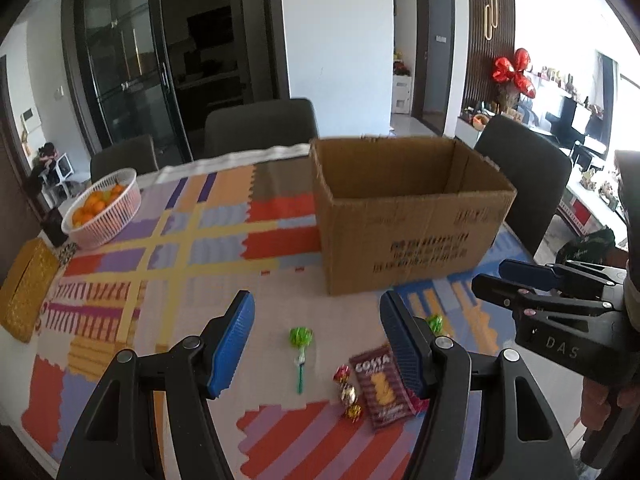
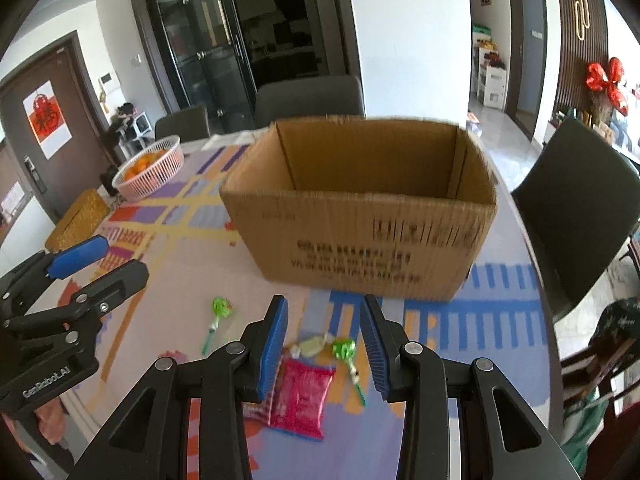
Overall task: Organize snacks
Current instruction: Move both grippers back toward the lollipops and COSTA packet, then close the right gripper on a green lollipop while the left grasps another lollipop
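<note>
An open cardboard box (image 1: 404, 216) stands on the patterned tablecloth; it also shows in the right wrist view (image 2: 360, 216). In front of it lie a green lollipop (image 1: 300, 340), a brown Costa snack packet (image 1: 380, 386) and several foil candies (image 1: 347, 392). My left gripper (image 1: 318, 344) is open above them, empty. My right gripper (image 2: 324, 344) is open, hovering over a pink snack packet (image 2: 302, 396), a pale wrapped candy (image 2: 310, 346) and a second green lollipop (image 2: 345, 351). The first lollipop (image 2: 221, 308) lies further left. The right gripper also shows at the left wrist view's right edge (image 1: 516, 280).
A white basket of oranges (image 1: 104, 208) and a gold tissue box (image 1: 24, 288) sit at the table's far left. Dark chairs (image 1: 528, 184) stand behind and right of the box. The table edge (image 2: 544, 320) runs close on the right.
</note>
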The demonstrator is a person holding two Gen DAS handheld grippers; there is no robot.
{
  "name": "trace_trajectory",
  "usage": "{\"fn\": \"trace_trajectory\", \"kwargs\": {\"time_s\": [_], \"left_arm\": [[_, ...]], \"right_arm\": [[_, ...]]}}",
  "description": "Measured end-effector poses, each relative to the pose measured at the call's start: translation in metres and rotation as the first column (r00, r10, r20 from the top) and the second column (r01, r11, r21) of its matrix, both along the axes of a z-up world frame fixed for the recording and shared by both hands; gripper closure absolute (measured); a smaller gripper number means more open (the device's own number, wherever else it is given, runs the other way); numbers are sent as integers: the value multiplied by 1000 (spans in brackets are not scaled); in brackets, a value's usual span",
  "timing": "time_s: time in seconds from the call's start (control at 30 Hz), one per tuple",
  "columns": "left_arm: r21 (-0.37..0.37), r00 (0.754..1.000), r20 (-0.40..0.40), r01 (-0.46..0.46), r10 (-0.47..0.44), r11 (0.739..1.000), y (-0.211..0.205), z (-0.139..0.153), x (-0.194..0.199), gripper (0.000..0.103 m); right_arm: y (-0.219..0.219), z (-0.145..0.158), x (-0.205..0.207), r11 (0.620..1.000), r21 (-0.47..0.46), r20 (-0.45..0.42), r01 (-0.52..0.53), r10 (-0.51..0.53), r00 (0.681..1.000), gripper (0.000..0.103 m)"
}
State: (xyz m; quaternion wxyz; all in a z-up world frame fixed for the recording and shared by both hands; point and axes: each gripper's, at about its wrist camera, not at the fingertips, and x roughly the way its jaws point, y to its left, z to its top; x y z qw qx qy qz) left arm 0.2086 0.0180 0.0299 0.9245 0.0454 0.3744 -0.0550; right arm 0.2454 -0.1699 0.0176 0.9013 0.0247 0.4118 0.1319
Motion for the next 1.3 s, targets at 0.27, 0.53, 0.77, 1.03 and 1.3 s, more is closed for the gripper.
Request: {"fn": "trace_trajectory", "kwargs": {"time_s": [0.27,0.53,0.77,1.03,1.3], "left_arm": [[-1,998,-65,-14,14,1000,12,-30,2,38],[14,989,-147,-2,4,1000,21,-66,19,38],[0,979,-205,2,-2,1000,23,-94,34,38],[-13,965,-261,3,-6,1000,25,-120,55,39],[3,961,-278,17,-16,1000,21,-132,80,40]], "right_arm": [[8,-33,-7,1000,15,-75,23,-22,997,65],[12,-67,1,998,-12,-152,65,-66,986,65],[12,-94,10,995,-49,-205,84,-92,974,65],[16,-111,25,992,-86,-221,93,-110,969,65],[18,-123,40,992,-82,-247,96,-113,962,65]]}}
